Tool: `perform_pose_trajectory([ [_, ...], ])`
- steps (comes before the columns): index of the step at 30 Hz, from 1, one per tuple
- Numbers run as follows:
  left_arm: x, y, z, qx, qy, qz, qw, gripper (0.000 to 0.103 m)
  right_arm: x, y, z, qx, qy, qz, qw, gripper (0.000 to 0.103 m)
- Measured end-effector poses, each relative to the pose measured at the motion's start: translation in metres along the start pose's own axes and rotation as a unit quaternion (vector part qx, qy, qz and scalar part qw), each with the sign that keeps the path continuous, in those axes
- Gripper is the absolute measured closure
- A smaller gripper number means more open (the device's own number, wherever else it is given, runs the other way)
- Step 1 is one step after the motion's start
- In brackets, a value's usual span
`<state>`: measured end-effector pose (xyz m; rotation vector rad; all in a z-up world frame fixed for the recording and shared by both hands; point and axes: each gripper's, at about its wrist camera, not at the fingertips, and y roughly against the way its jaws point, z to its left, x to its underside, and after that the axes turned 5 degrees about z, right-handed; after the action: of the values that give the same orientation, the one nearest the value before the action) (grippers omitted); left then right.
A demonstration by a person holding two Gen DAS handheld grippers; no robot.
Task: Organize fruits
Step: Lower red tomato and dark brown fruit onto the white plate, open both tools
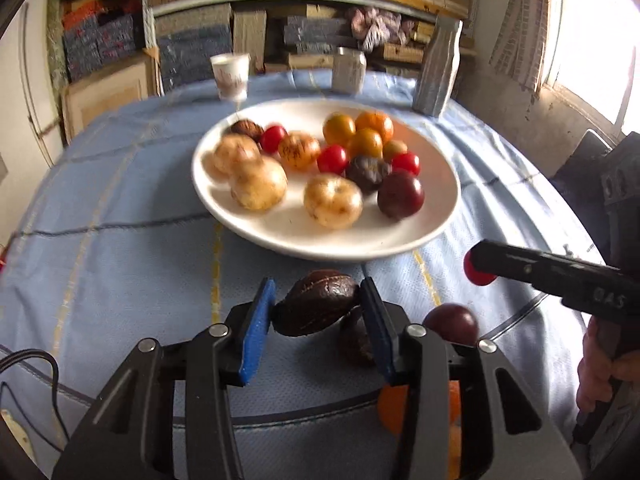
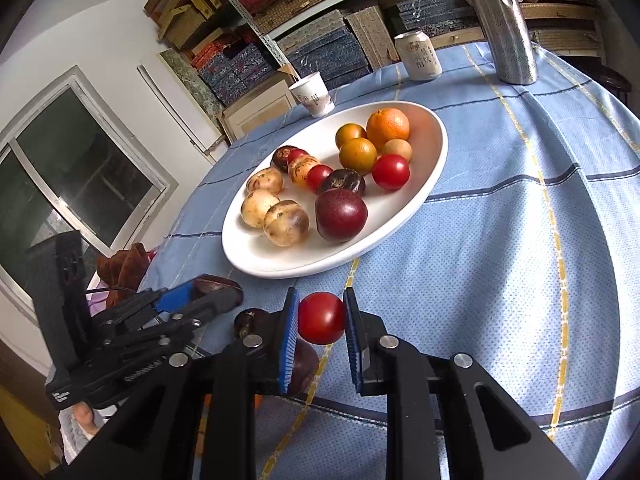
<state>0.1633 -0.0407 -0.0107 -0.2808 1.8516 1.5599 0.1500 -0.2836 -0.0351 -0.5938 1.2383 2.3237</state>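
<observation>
The left claw (image 1: 316, 308) pinches a wrinkled dark brown fruit (image 1: 318, 306) just above the blue cloth (image 1: 120, 220), near the plate. The right claw (image 2: 321, 320) grips a glossy red tomato (image 2: 321, 318). Beyond, the white plate (image 2: 432, 160) holds tomatoes, oranges, pale speckled fruits and dark purple ones.

Looks like a room in someone's home doubling as storage. Metal shelving (image 2: 280, 36) along the top of the frame is crammed with woven and patterned boxes (image 2: 332, 52). There's a round table (image 2: 520, 220) under a blue checked cloth, a sliding window (image 2: 72, 172) at left, and plain white walls.
</observation>
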Motion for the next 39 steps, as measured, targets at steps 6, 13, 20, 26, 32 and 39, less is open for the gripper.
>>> perform_pose_trajectory([
  [6, -0.045, 0.011, -0.003, -0.022, -0.01, -0.02, 0.9995, 0.06, -0.026, 0.012, 0.004, 0.008, -0.001, -0.026, 1.0, 0.081],
  [13, -0.098, -0.03, 0.001, -0.026, 0.019, -0.006, 0.9995, 0.06, -0.072, -0.01, 0.007, 0.054, 0.01, -0.024, 0.998, 0.081],
  [20, -0.104, -0.07, 0.016, -0.007, 0.051, 0.023, 0.9984, 0.046, -0.084, -0.039, -0.007, 0.083, 0.006, -0.022, 0.996, 0.075],
  [26, -0.103, -0.05, 0.022, -0.013, 0.057, -0.002, 0.9983, 0.025, -0.081, -0.02, -0.009, 0.061, -0.003, -0.052, 0.997, 0.058],
  [32, -0.064, -0.01, 0.034, -0.031, 0.063, -0.011, 0.9974, 0.018, -0.041, 0.029, 0.006, 0.039, 0.01, -0.101, 0.994, 0.047],
  [39, -0.005, 0.005, 0.024, -0.039, 0.044, 0.014, 0.9981, 0.017, 0.004, 0.04, 0.014, 0.03, 0.03, -0.083, 0.996, 0.041],
])
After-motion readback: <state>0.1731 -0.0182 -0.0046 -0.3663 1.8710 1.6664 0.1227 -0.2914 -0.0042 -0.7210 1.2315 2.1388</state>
